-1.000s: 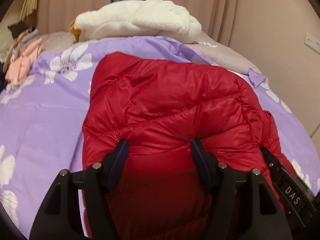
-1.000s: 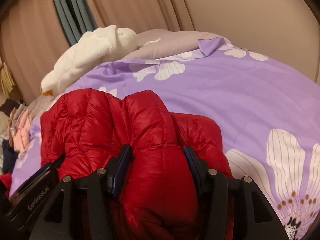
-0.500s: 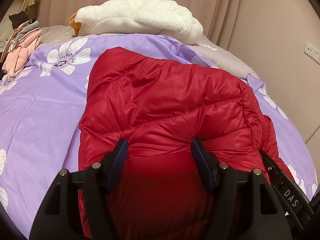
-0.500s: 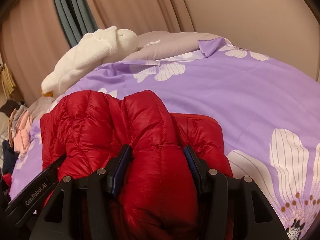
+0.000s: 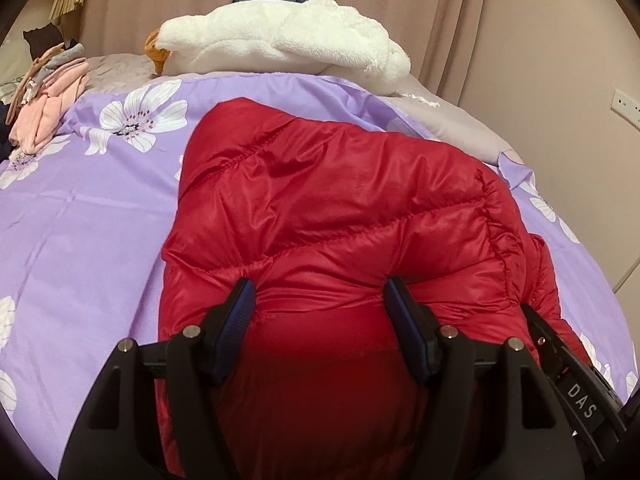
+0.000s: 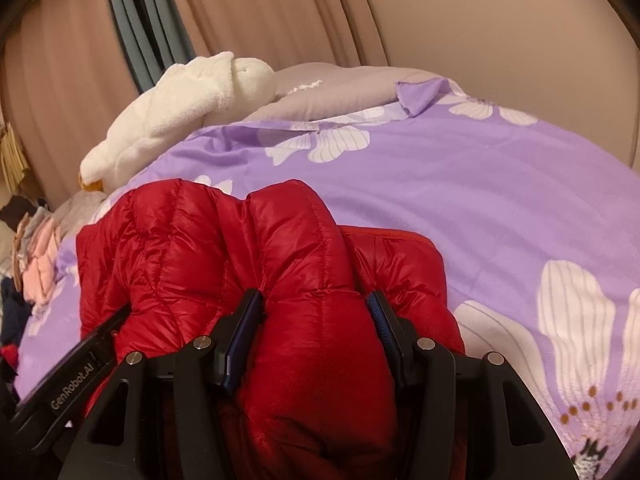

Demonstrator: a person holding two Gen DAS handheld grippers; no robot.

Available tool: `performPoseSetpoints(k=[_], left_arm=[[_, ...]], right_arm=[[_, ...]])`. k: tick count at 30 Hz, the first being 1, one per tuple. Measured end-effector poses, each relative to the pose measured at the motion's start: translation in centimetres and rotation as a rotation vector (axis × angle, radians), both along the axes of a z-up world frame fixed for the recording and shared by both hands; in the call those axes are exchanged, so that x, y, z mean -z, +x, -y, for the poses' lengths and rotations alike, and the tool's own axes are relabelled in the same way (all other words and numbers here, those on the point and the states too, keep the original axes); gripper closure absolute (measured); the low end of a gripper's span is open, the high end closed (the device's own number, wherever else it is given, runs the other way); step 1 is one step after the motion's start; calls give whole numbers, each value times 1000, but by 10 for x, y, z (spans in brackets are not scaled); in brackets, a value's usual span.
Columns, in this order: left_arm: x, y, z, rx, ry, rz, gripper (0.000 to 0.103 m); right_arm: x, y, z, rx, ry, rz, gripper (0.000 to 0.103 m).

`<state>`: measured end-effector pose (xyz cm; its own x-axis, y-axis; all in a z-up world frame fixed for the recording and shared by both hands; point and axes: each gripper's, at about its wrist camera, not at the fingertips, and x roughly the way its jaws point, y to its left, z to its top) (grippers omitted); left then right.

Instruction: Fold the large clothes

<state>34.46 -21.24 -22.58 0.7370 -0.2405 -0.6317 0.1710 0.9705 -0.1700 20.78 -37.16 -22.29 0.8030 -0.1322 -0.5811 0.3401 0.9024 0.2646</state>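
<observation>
Meanwhile my left gripper [image 5: 320, 316] and right gripper [image 6: 316, 320] each clamped the red down jacket [image 5: 332, 216] – bunched on the purple floral bedspread [image 6: 460, 200], white plush toy [image 5: 280, 40] before beige curtains [image 6: 260, 12].

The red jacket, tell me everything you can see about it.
The red jacket is a shiny, quilted puffer with stitched seams, looking like thin nylon over soft fill. It lies bunched and partly folded on the purple floral bedspread. The left hand-held gripper and right hand-held gripper each have a thick fold of it between their fingers. A red-edged lower layer shows at the right in the right wrist view.
</observation>
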Motion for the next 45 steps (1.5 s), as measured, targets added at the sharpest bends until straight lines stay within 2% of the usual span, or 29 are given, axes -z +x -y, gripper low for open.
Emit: performPoseSetpoints(k=[2,4,5,6,9,10,11,12,15,17,19,21,23,25,27,31,33,35,36,37,39,40,41,42,43,44,45], left_arm=[[-9,0,-6,10,-9,-28,31],[-21,-3,-19,46,-47,-69,31],[-28,-6,-29,62,-72,-86,31],[-34,-8,-40,60,-97,-106,31],[-45,-15,-82,1,-155,-163,27],[-46,-18,-95,-13,-181,-174,22],[-45,-20,-106,-22,-198,-188,16],[-43,-22,-113,-24,-211,-205,14],[-22,-22,-121,-11,-254,-292,11],[1,-16,-115,38,-287,-400,11],[22,-13,-117,26,-381,-464,6],[34,-9,-121,8,-507,-473,5],[36,-4,-114,54,-538,-463,5],[38,3,-103,108,-531,-487,5],[39,7,-94,118,-529,-482,5],[42,7,-83,96,-501,-418,4],[41,3,-76,102,-464,-396,5],[38,-1,-72,100,-459,-406,6],[37,4,-75,101,-465,-413,7],[37,5,-75,104,-468,-417,8],[35,4,-74,112,-468,-406,15],[33,2,-72,116,-460,-394,22],[29,-1,-70,116,-437,-372,30],[23,-4,-65,112,-405,-335,34],[20,-8,-59,110,-366,-303,37],[18,-12,-51,102,-312,-271,40],[16,-16,-43,93,-253,-238,41]], right_arm=[[-5,-3,-1,-2,-1,3,48],[-12,-9,6,-31,47,-1,47],[-14,-12,10,-35,68,-15,29],[-18,-18,16,-10,86,-59,16],[-33,-44,37,-12,158,-36,14],[-37,-52,44,-18,184,-20,13],[-38,-58,48,-14,203,-17,8],[-37,-64,53,-7,228,-30,5],[-25,-65,60,-18,296,-90,5],[-16,-65,62,-32,377,-89,5],[-3,-62,65,-53,500,-75,5],[15,-57,68,-75,625,-100,5],[25,-56,73,-91,718,-80,5],[22,-58,74,-105,736,-52,5],[13,-60,73,-119,722,-24,5],[-1,-54,59,-199,672,-54,5],[-11,-58,58,-226,661,-25,5],[-23,-62,54,-242,599,-14,4],[-29,-59,47,-253,521,-37,4],[-31,-53,38,-262,429,-80,4],[-18,-36,24,-272,354,-166,3],[-6,-28,24,-275,396,-179,3],[15,-20,27,-277,534,-175,3],[27,-17,30,-273,621,-158,1],[31,-16,31,-264,638,-120,1],[28,-15,25,-277,586,-102,7],[25,-10,16,-307,526,-123,21]])
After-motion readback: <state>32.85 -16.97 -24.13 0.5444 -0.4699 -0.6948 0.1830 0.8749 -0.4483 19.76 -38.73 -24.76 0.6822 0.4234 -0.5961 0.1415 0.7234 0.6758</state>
